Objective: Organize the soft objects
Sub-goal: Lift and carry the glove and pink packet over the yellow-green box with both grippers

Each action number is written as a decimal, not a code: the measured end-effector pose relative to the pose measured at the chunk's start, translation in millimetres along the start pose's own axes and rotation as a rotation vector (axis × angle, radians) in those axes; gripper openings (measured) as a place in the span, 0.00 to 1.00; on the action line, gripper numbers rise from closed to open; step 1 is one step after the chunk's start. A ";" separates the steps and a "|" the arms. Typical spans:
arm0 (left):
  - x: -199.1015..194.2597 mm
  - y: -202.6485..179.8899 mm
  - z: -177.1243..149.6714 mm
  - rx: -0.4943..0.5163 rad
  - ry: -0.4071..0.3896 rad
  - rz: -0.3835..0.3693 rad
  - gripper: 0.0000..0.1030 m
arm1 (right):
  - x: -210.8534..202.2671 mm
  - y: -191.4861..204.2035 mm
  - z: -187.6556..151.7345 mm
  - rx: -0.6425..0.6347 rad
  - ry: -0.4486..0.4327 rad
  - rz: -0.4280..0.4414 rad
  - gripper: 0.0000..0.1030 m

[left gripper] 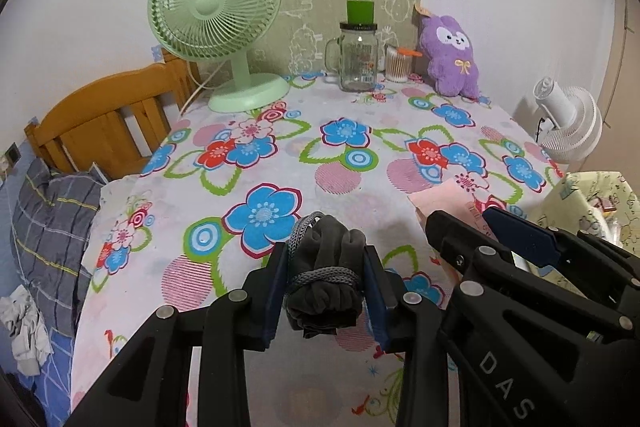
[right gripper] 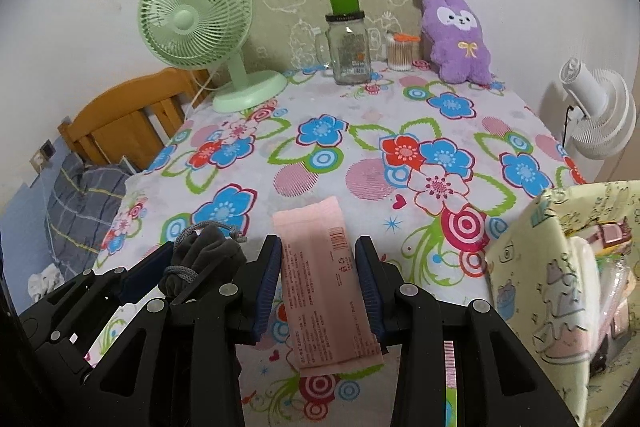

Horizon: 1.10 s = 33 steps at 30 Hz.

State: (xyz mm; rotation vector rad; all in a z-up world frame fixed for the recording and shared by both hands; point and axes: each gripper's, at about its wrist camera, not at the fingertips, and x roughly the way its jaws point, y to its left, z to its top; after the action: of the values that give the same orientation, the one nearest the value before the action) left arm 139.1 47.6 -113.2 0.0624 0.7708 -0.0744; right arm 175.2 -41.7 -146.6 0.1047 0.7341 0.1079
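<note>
Gripping soft things over the flowered surface (left gripper: 280,163)

Our left gripper (left gripper: 326,283) pinches the gray drawstring pouch (left gripper: 328,279) between its jaws. Our right gripper (right gripper: 318,287) has jaws spread around the pink packet (right gripper: 328,291), beside a yellow fabric bin (right gripper: 532,267) to their right.
</note>
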 end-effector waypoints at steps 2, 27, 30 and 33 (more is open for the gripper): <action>-6.8 -1.4 -0.9 -0.003 -0.010 0.002 0.35 | -7.5 -0.1 0.0 -0.006 -0.010 0.002 0.40; -85.4 -36.1 7.3 0.004 -0.139 0.004 0.35 | -98.5 -14.7 5.0 -0.079 -0.133 0.025 0.40; -92.0 -44.4 10.0 0.011 -0.151 -0.007 0.35 | -107.3 -20.9 7.6 -0.081 -0.147 0.017 0.40; -96.2 -53.0 12.3 0.019 -0.161 -0.020 0.35 | -115.3 -28.6 10.2 -0.084 -0.159 0.006 0.40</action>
State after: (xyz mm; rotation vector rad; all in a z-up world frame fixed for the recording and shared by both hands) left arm 74.1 -1.9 -38.7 0.0656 0.6102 -0.1045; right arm 98.8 -86.2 -66.6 0.0350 0.5695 0.1340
